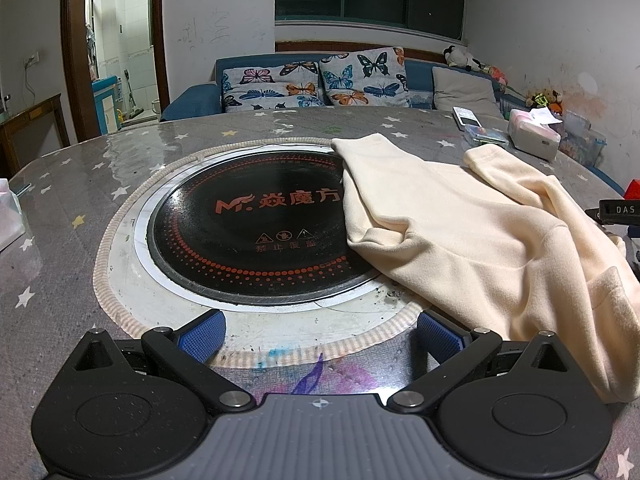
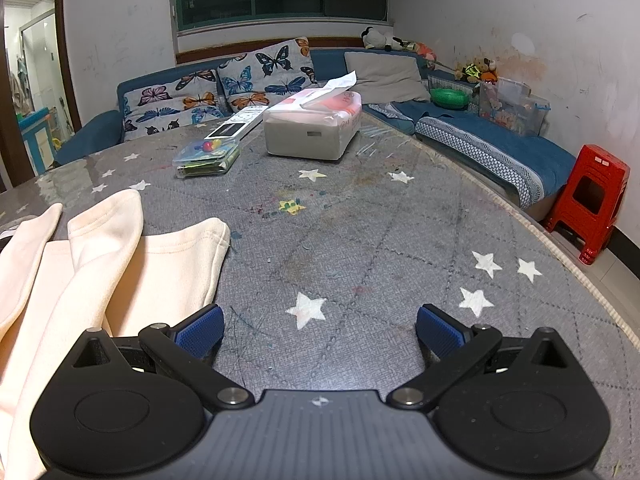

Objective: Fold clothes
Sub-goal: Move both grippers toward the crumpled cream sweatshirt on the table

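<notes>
A cream fleece garment (image 1: 472,240) lies crumpled on the round table, its left part draped over the black hotplate (image 1: 248,224). My left gripper (image 1: 320,338) stands open just in front of the hotplate, with its right pad (image 1: 438,336) close to the garment's near edge and nothing between the fingers. In the right wrist view the same garment (image 2: 100,276) fills the left side, two cuffs pointing away. My right gripper (image 2: 320,330) hangs open over bare tablecloth, its left pad (image 2: 200,330) beside the garment's edge.
The table (image 2: 360,216) has a grey star-printed cover. At the back stand a tissue pack (image 2: 316,124), a remote (image 2: 236,122) and a clear plastic box (image 2: 208,158). A blue sofa (image 1: 320,76) with butterfly cushions lies behind, a red stool (image 2: 592,200) to the right.
</notes>
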### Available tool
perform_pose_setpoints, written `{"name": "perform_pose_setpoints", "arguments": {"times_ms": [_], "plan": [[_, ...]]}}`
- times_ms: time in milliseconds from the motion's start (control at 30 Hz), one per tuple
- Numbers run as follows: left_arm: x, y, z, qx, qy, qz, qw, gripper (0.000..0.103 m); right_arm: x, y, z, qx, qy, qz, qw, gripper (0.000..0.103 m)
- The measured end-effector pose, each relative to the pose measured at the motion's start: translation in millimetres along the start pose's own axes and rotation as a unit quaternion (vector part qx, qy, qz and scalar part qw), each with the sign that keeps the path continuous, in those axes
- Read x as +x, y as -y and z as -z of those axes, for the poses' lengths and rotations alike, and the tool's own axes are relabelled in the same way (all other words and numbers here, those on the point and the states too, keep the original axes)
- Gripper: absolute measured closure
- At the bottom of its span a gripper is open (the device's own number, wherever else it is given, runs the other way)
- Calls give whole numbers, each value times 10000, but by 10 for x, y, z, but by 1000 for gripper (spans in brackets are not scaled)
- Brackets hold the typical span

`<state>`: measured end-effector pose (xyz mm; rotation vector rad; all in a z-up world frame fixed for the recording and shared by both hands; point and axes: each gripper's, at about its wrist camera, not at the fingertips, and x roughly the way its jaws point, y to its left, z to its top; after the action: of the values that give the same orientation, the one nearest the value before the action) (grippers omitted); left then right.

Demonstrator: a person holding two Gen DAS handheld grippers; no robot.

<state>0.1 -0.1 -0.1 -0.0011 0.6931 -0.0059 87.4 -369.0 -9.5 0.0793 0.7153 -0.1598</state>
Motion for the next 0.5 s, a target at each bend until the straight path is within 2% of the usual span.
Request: {"name": "perform_pose_setpoints", "arguments": {"times_ms": [333, 500], "plan": [[-11, 36, -33, -14, -92, -119, 9999, 0, -150, 29, 47, -122, -60, -224, 9997, 0], [-41, 69, -54, -112, -132, -84, 9998, 0, -329, -31, 156, -538, -32, -367, 9979, 0]]}}
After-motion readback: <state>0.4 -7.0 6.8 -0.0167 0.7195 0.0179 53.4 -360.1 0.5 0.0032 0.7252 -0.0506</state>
